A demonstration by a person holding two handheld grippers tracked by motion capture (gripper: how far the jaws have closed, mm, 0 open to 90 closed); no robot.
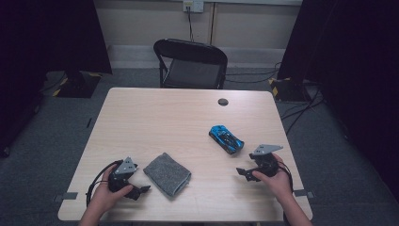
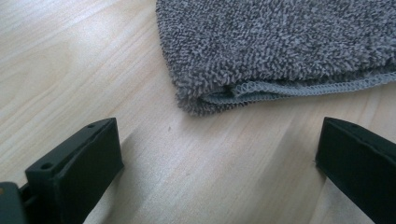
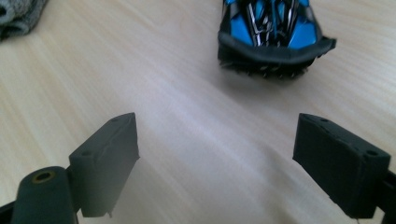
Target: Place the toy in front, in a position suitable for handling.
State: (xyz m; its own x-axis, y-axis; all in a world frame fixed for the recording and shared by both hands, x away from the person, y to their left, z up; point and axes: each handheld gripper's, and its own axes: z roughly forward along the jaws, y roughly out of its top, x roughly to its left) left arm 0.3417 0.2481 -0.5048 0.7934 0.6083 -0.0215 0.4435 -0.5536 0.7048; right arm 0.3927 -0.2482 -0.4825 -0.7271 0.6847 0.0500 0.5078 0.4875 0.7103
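A folded grey cloth (image 1: pixel 167 173) lies on the front left part of the wooden table (image 1: pixel 155 117). My left gripper (image 1: pixel 141 190) rests just left of it, open, its jaws wide apart and empty. In the left gripper view the folded grey cloth (image 2: pixel 280 51) lies just beyond the jaws, a hemmed edge facing them. A blue and black toy car (image 1: pixel 226 139) sits right of centre. My right gripper (image 1: pixel 242 173) is a little in front of the car, open and empty. In the right gripper view the toy car (image 3: pixel 273 37) sits ahead of the jaws.
A round dark grommet (image 1: pixel 223 101) is set in the table near its far edge. A black folding chair (image 1: pixel 191 63) stands behind the table. Cables run over the grey floor at the right. A corner of the cloth (image 3: pixel 18 16) appears in the right gripper view.
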